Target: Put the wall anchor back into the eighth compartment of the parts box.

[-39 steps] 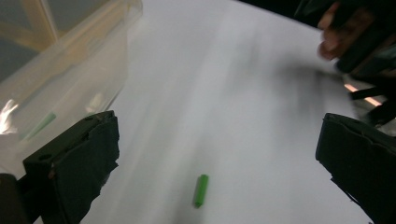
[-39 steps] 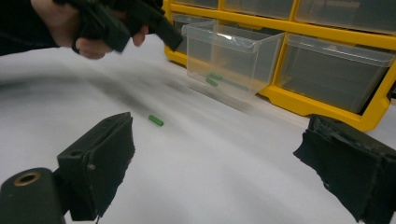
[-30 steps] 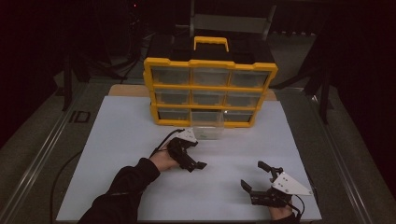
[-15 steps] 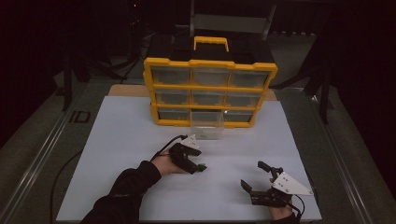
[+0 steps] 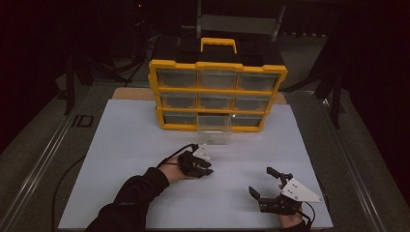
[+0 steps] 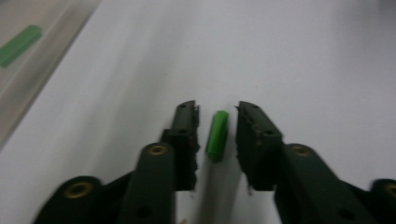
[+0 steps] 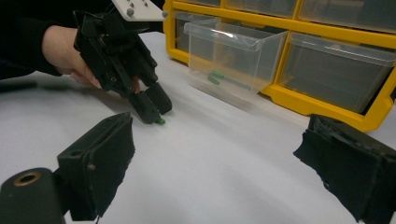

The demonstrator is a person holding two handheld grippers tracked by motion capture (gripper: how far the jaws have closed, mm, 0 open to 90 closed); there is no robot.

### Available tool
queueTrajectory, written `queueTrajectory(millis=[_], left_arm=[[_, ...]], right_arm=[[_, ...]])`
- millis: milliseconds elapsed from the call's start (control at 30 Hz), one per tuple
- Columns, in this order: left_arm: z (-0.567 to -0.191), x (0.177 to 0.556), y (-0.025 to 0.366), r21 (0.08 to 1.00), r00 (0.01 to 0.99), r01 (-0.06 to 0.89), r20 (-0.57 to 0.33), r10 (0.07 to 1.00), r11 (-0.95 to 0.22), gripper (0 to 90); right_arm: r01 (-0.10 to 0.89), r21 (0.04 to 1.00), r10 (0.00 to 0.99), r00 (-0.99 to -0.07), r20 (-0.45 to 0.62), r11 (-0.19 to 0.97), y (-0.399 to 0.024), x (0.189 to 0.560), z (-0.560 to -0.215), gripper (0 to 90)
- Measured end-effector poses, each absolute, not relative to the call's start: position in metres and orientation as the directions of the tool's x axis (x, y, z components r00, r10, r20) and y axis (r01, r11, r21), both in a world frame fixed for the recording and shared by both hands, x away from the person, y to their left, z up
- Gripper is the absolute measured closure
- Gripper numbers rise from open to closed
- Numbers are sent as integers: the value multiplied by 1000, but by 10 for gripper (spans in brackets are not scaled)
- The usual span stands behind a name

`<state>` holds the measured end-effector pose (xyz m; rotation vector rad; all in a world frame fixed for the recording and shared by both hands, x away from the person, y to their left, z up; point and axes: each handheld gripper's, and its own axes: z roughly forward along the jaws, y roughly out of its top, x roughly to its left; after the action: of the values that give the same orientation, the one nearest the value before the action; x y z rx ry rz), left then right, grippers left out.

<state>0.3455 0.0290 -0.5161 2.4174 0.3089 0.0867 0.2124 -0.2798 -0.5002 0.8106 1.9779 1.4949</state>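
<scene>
The left hand-held gripper (image 5: 205, 170) sits low on the white sheet (image 5: 121, 159) covering the bench, near the middle, tips on the surface. Its jaws have just been closing and now stand narrow on either side of a small green peg (image 6: 217, 135); a thin gap shows on each side, so the pads are not yet pressing it. The peg lies flat on the sheet, lengthwise between the jaws, and shows in the right gripper view (image 7: 160, 121) at the left gripper's tips.

The right hand-held gripper (image 5: 265, 182) rests at the near right of the sheet, close to its near edge, jaws wide apart with nothing between them.

At the far edge stands a yellow organizer (image 5: 217, 94) with 9 clear drawers. 1 drawer (image 5: 214, 130), bottom middle, is pulled out toward the left gripper; at least 2 green pegs (image 7: 215, 77) lie inside. Bare sheet separates the drawer's front rim from the left gripper, and the 2 grippers are well apart. Broad open sheet lies to the left, out to its left edge.
</scene>
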Motion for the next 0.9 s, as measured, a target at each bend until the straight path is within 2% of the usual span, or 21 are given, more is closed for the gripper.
queueTrajectory(millis=[267,600,900], left_arm=[[-514,350,26,622,965,241,-74,251,-745,839],[-507,357,29,608,954,285,-106,280,-741,847],[-483,361,36,631,963,251,-90,253,-734,848]], right_arm=[[149,966,730,-681,-55,211,-279,212,-500,89],[149,967,734,-677,-51,205,-281,212,-500,89],[149,968,734,-677,-50,204,-281,212,-500,89]])
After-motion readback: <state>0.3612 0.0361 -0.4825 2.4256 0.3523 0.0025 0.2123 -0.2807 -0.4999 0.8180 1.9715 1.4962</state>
